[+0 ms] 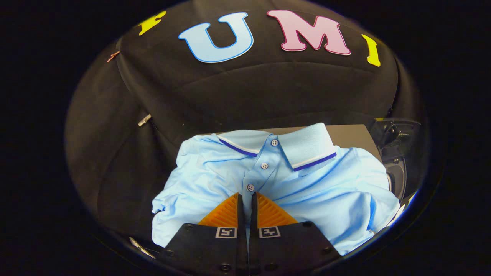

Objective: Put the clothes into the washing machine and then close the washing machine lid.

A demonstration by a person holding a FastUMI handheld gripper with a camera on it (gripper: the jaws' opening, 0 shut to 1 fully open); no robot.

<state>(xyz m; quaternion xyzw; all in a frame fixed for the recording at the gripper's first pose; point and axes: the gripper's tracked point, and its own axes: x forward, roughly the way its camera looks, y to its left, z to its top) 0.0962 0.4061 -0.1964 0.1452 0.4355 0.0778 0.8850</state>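
Note:
A light blue polo shirt (314, 184) with a white and dark blue striped collar and three buttons hangs bunched right in front of me. My gripper (246, 197) is shut on the shirt's front placket, just below the lowest button, with a thin fold of cloth pinched between both fingers. The shirt drapes down on both sides of the fingers and hides what lies under it. Past the shirt's right side stands a dark machine (399, 153) with a rounded opening, partly hidden by the cloth.
A grey flat surface (351, 136) shows just beyond the collar. Black cloth walls close off the space behind and to the left, with a small metal clip (144, 120) on the left wall.

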